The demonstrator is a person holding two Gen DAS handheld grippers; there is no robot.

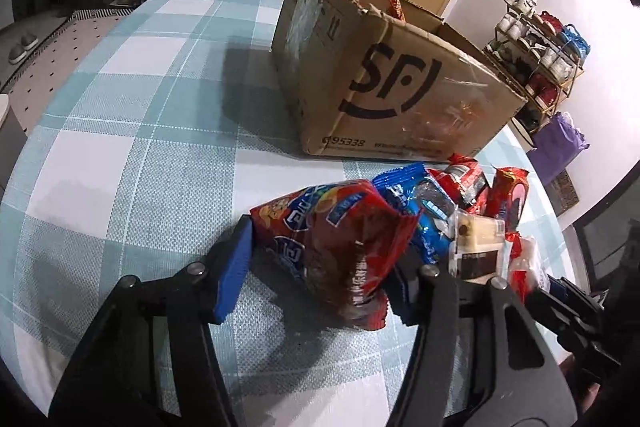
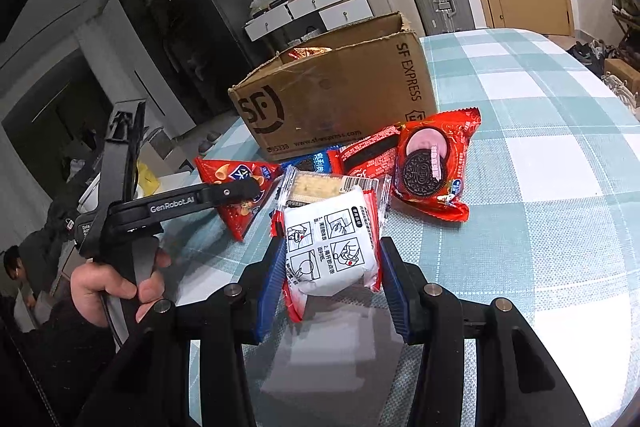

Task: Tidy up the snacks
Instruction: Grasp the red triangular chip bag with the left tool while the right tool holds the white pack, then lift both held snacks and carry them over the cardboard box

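Right gripper (image 2: 332, 283) clamps white packet (image 2: 332, 247); left gripper (image 1: 320, 263), angled down, pinches red bag (image 1: 340, 247).

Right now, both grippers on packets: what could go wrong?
1. The left gripper pinches the crinkly red chip bag near its end; it may slip.
2. The right gripper holds the white packet amid the pile; lifting could drag the clear cracker pack resting against it.
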